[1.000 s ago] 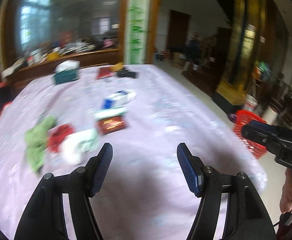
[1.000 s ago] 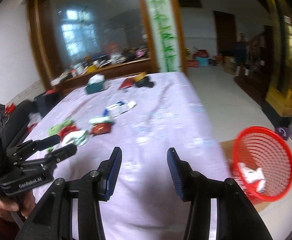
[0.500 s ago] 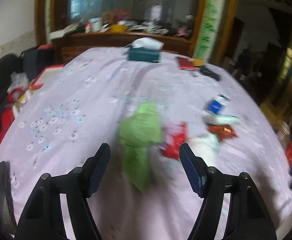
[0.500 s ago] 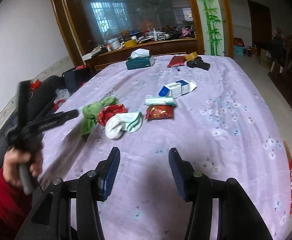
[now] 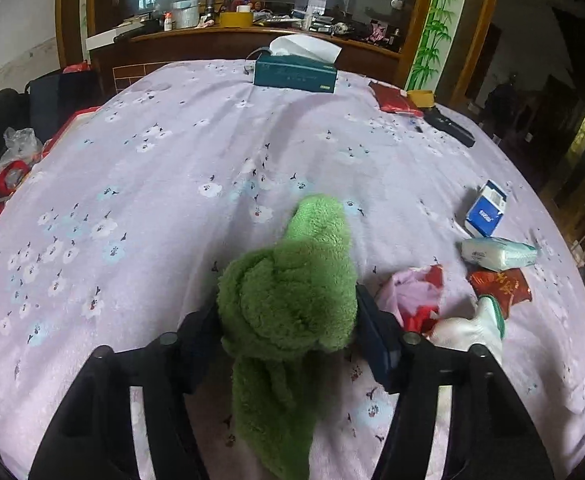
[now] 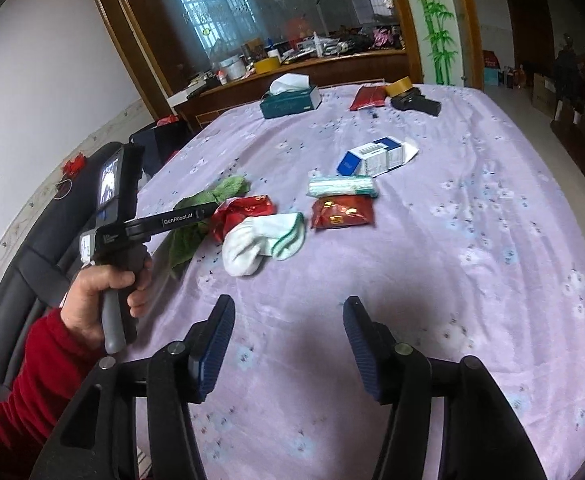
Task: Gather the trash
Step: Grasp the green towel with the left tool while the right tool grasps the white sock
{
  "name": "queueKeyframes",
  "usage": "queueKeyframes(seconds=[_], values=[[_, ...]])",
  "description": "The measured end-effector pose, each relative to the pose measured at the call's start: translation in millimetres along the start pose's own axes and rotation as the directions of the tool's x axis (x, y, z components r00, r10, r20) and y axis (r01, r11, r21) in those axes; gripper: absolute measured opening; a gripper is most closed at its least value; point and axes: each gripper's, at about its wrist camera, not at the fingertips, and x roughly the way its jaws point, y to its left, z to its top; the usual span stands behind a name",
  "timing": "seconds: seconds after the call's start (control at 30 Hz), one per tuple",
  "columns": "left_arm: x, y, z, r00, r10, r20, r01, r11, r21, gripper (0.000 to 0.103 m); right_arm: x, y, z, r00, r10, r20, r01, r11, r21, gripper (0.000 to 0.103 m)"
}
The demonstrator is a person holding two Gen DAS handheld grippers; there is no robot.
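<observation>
The left tool (image 5: 288,320) is clamped on a fuzzy green cloth (image 5: 292,304) at the desk (image 5: 172,184) edge; the right tool (image 6: 288,340) hovers apart, empty. Most remains: white sock (image 6: 260,240), red wrappers (image 6: 342,212), tissue pack (image 6: 340,186) and blue box (image 6: 376,156) await collecting.

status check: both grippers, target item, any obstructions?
Left gripper around green fuzzy cloth, grip unconfirmed. Right gripper open, empty, above tablecloth. Red wrapper and white sock lie right beside the cloth.

"GenRobot.AI" in white on left gripper (image 6: 208,211) arm, other labels illegible
</observation>
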Motion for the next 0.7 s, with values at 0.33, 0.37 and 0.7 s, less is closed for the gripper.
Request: queueKeyframes(seconds=[0.33,0.37,0.7], values=[[-76,9,-23,0.989,-0.034,0.145,0.035,0.999,-0.007,0.056,89,32,36,0.990,0.032,-0.135,-0.030,0.999,0.021,0.066],[-83,10,-26,0.987,-0.033,0.156,0.035,0.999,-0.005,0.056,99,35,39,0.988,0.036,-0.150,-0.033,0.999,0.029,0.066],[-114,19,-49,0.980,-0.037,0.196,0.040,0.999,-0.012,0.056,160,50,53,0.979,-0.042,-0.201,0.040,0.999,-0.011,0.033]])
